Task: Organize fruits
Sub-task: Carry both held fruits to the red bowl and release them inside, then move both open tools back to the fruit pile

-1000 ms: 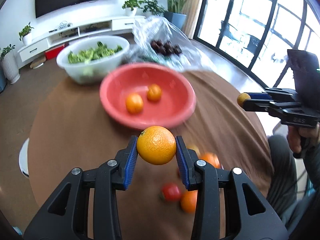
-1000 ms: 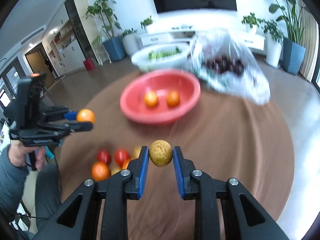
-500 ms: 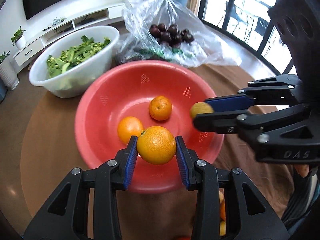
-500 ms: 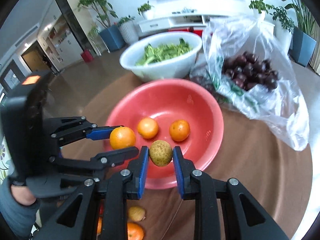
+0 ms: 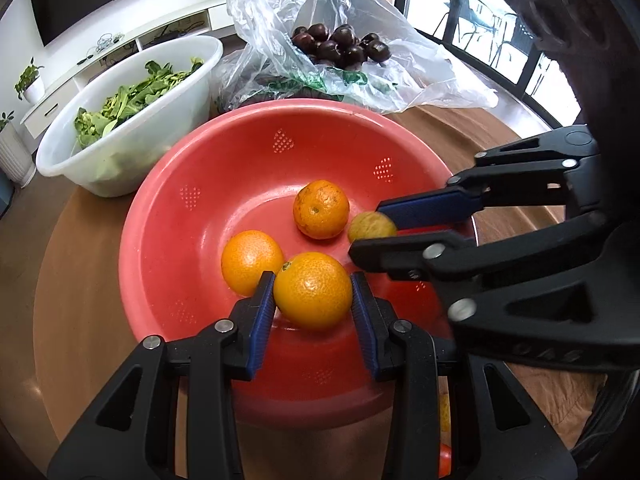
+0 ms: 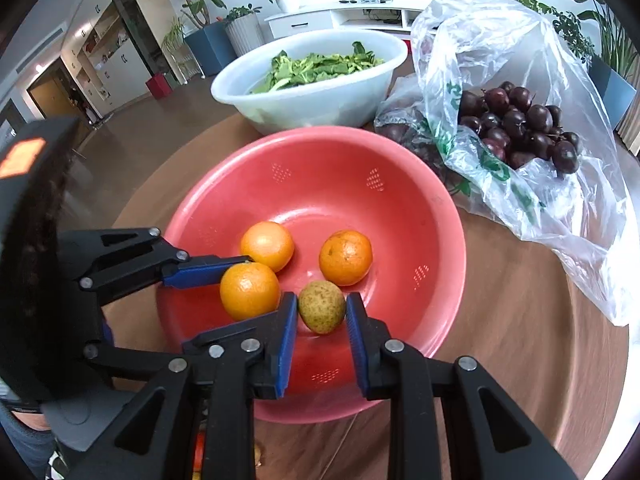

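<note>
Round orange fruit (image 5: pixel 313 290) clamped between the blue pads of the left tool (image 5: pixel 313 300), held over the near inside of the red perforated plastic bowl (image 5: pixel 256 152). Small yellow-brown speckled fruit (image 6: pixel 321 306) pinched in the right tool (image 6: pixel 321 314), also over the bowl. Two loose oranges (image 6: pixel 345 257) lie on the bowl floor. White basin of leafy greens (image 6: pixel 320 92) and clear plastic bag of dark plums (image 6: pixel 520 128) sit behind on the brown round table (image 6: pixel 512 320).

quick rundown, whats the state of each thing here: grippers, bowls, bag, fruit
left gripper: shut on an orange, over the red bowl
right gripper: shut on a yellow-green fruit
red bowl: upright, two loose oranges inside
white bowl: holds leafy greens
plastic bag: open, dark fruit inside
</note>
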`<state>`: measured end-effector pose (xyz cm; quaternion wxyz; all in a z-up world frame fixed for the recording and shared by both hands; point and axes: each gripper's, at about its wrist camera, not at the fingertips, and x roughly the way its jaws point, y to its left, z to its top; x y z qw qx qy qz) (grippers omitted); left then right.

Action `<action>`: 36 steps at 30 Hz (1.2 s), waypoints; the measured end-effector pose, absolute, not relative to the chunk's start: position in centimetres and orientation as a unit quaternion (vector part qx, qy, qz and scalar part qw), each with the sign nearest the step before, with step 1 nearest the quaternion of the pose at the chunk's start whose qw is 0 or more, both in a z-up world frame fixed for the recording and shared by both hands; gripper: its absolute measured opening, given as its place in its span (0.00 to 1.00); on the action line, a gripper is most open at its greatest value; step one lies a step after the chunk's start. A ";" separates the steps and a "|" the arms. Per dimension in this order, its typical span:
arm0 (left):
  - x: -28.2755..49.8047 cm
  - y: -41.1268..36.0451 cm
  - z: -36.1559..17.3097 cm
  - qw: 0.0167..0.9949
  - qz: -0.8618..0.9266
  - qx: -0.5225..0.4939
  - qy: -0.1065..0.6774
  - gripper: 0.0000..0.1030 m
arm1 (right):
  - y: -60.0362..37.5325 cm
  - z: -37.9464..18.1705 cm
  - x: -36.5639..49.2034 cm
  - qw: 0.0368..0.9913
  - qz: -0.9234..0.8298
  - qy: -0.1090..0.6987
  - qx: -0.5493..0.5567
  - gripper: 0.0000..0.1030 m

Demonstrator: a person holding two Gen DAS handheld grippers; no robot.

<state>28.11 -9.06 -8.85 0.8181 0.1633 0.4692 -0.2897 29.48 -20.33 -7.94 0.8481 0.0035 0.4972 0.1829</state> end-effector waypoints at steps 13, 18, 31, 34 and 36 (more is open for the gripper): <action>28.2 -8.9 -8.7 0.830 -0.265 0.174 0.459 0.56 | -19.8 -7.9 29.7 0.852 0.172 0.495 -0.020 0.33; 27.5 -8.7 -8.2 0.830 -0.268 0.177 0.456 0.58 | -20.3 -7.6 29.3 0.854 0.174 0.490 -0.019 0.39; 20.7 -3.8 -2.9 0.871 -0.255 0.110 0.404 0.95 | -24.6 -3.2 21.2 0.879 0.194 0.433 0.053 0.76; 18.2 -1.7 -2.1 0.881 -0.250 0.071 0.396 0.97 | -25.5 -3.1 18.0 0.882 0.200 0.422 0.068 0.78; 16.1 -0.4 -2.0 0.885 -0.246 0.048 0.392 0.97 | -25.6 -3.2 16.1 0.884 0.205 0.415 0.073 0.78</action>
